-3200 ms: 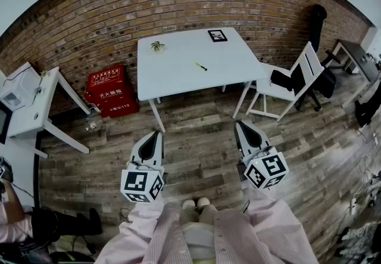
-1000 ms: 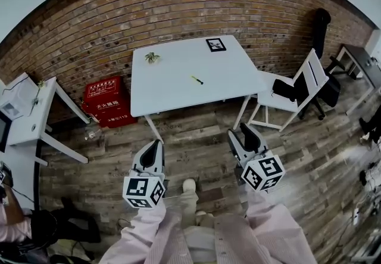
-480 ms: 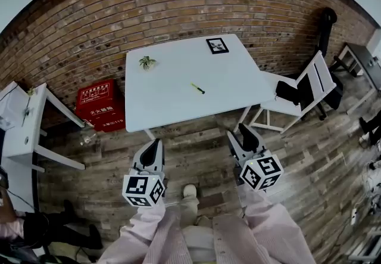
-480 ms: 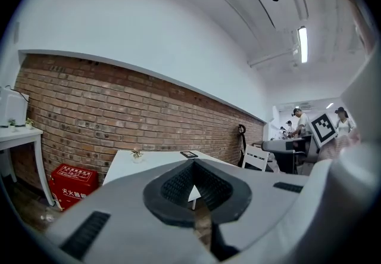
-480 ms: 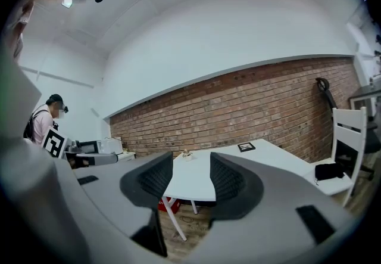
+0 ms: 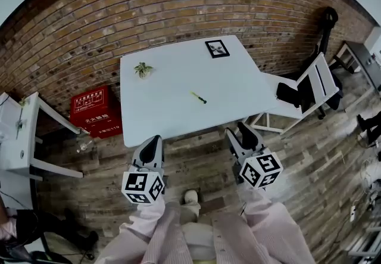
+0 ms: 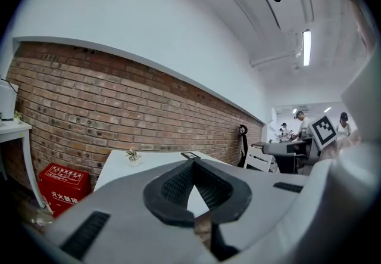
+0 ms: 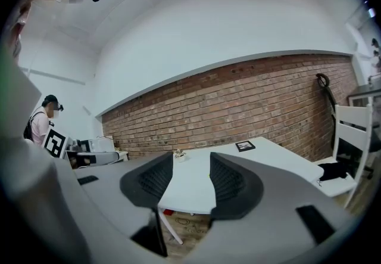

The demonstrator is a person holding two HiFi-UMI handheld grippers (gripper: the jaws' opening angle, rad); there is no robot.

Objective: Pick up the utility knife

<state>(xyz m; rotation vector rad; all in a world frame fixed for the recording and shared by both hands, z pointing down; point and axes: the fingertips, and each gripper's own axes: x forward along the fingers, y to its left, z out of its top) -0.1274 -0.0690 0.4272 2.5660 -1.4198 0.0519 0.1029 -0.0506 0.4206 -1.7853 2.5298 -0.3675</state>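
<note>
Head view: the person stands on a wood-plank floor (image 6: 309, 155) facing a white table (image 6: 166, 108) that is set against a brick wall (image 6: 178, 0).
Task item: the utility knife (image 6: 199, 97) lies flat near the middle of the tabletop. It has a yellow-green body with a dark end and sits at a slant. Nothing touches it, and it is well apart from both grippers.
Also on table: a small potted plant (image 6: 142, 69) sits toward the back left. A black-framed picture (image 6: 217, 48) lies flat at the back right.
Gripper L, position: the left gripper (image 6: 152, 140) is held over the floor just short of the table's near edge, with its marker cube toward the person.
Gripper L, fingers: in the left gripper view the left gripper (image 7: 191, 162) has its jaw tips meeting. The ribbed pads (image 7: 175, 182) are drawn together with nothing between them.
Gripper R, position: the right gripper (image 6: 239, 132) is at the table's near right corner, and its tips overlap the table edge in the head view.
Gripper R, fingers: in the right gripper view the right gripper (image 8: 190, 161) has its jaws apart. Only the tabletop shows through the gap, and nothing is held.
Surroundings: a red box (image 6: 92, 111) sits on the floor by the wall, left of the table. A white chair (image 6: 312, 81) stands to the right and a white side table (image 6: 18, 132) at the far left.
Knife in gripper views: too small to make out with confidence.
</note>
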